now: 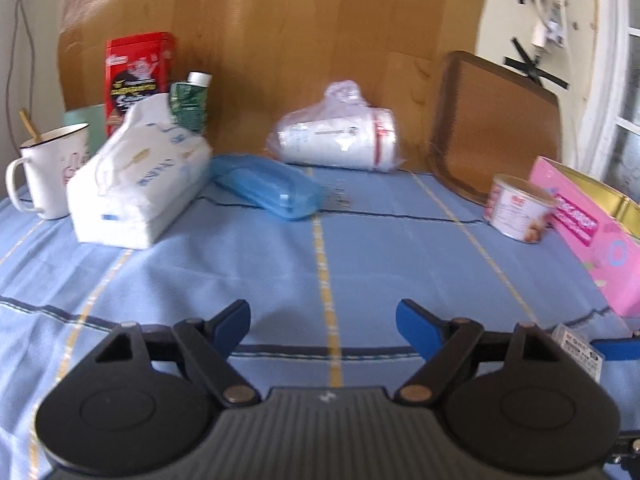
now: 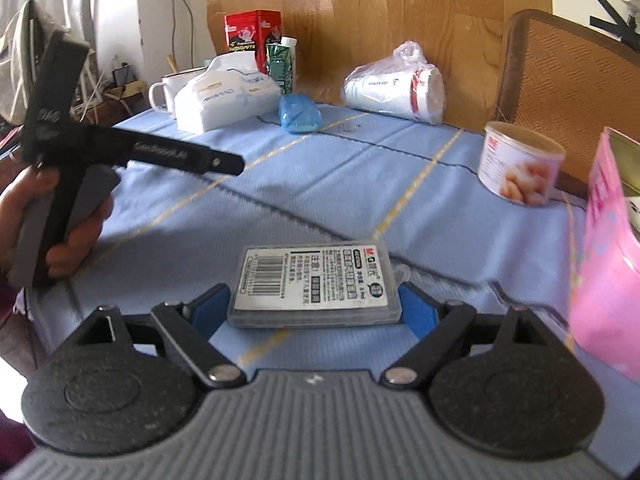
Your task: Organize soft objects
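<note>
Here my right gripper (image 2: 314, 306) hovers low over the blue striped tablecloth (image 2: 320, 184) with a flat grey plastic case (image 2: 314, 290), its barcode label facing up, between my blue fingertips (image 2: 418, 310). The pads stand right at its two ends; whether they press on it I cannot tell. My left gripper (image 1: 323, 322) is spread wide with nothing between its jaws, only bare cloth below. At the far side of the table, a white soft tissue pack (image 1: 138, 182) lies in front of a red tin (image 1: 138, 80) and a green carton (image 1: 190, 106), with a white mug (image 1: 50, 170) just beside it. A blue translucent case (image 1: 266, 186) lies next to the pack. A bagged stack of paper cups (image 1: 340, 138) lies on its side against the cardboard backdrop (image 1: 280, 40). A small can (image 1: 518, 208) touches the pink box (image 1: 592, 232).
</note>
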